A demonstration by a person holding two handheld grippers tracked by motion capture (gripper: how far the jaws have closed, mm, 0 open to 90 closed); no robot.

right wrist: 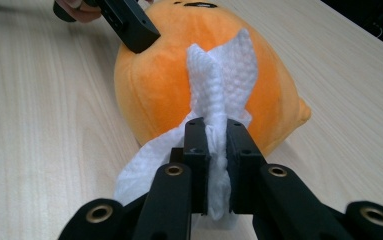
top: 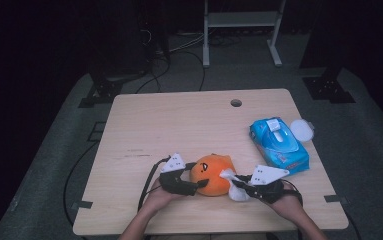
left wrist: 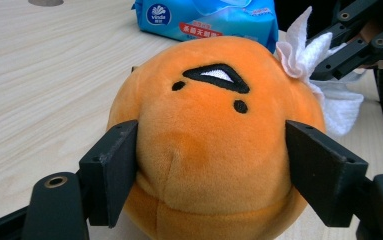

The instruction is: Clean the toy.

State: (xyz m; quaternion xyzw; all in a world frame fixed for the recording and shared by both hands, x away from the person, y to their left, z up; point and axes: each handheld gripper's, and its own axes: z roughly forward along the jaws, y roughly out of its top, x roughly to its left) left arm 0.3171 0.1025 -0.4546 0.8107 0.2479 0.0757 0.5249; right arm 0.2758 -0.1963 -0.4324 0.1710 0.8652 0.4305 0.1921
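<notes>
Round orange plush toy, resting near front edge of pale wooden surface, is clamped by left claw; crumpled white tissue is pinched by right claw & pressed against toy's side.

Orange plush toy clamped between left gripper jaws; white wipe bunched, pinched in right gripper, touching plush.

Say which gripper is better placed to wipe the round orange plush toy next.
Right. The right gripper is pinching the white wet wipe against the round orange plush toy; the left gripper is clamped on the toy, steadying it.
</notes>
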